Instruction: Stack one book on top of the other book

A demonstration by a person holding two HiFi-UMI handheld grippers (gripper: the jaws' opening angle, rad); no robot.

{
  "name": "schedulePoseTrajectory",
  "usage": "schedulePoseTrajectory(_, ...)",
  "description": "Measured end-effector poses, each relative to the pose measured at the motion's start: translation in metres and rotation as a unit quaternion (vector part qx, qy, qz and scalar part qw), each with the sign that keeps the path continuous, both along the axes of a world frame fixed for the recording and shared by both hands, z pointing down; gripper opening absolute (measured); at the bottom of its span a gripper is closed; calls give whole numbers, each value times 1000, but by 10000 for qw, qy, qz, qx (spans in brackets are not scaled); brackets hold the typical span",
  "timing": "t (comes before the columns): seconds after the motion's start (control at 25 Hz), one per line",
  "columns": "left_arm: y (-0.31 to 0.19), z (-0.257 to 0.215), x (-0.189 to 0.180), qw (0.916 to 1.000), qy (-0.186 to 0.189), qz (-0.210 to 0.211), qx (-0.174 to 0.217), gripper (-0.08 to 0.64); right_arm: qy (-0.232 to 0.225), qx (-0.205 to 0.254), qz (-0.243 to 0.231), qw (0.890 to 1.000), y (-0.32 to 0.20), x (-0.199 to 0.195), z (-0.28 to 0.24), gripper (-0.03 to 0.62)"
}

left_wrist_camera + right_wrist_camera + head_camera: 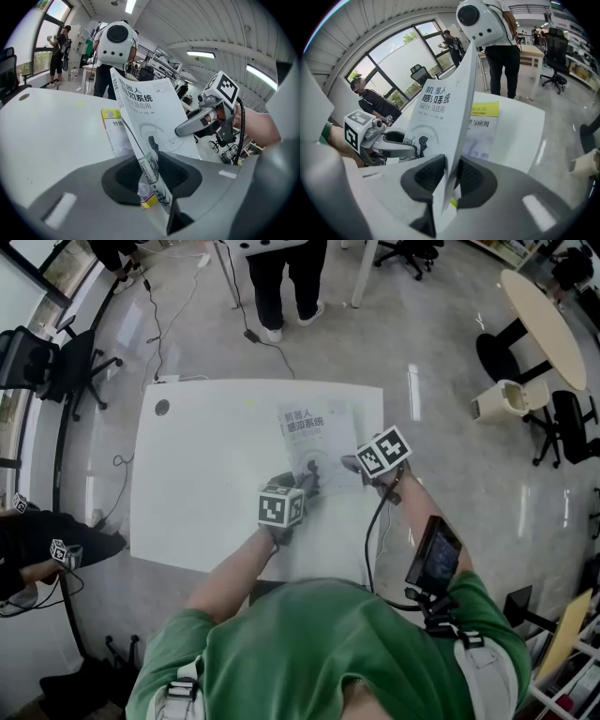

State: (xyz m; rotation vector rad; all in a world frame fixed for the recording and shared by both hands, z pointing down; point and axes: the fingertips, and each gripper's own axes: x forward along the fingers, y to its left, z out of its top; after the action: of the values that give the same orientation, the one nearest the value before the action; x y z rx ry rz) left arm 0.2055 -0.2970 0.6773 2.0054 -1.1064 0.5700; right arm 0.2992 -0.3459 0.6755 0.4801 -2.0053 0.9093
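We pinch the white paperback book (pixel 314 432) in the jaws of left gripper (pixel 306 484) and right gripper (pixel 351 463), tilted at centre frame over the yellow-banded book (pixel 485 123) on the white worktop (pixel 206 474); lowering and release remain.

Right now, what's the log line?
left gripper, right gripper: shut on white book | white book: tilted over yellow-topped book | stack: unfinished
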Motion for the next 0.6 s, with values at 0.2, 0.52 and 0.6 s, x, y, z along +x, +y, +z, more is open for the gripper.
schedulePoseTrajectory(0.2,-5,8,3,9999,-100,76,-109,115,55,-33,-6,10000,-6,1,9,90)
schedulePoseTrajectory(0.52,-10,18,10,9983,-502,222,-204,151,293,-3,22,9996,-12,4,25,121)
schedulePoseTrajectory(0.6,-13,21,10,9972,-680,260,-195,162,352,27,44,9994,-15,5,28,127)
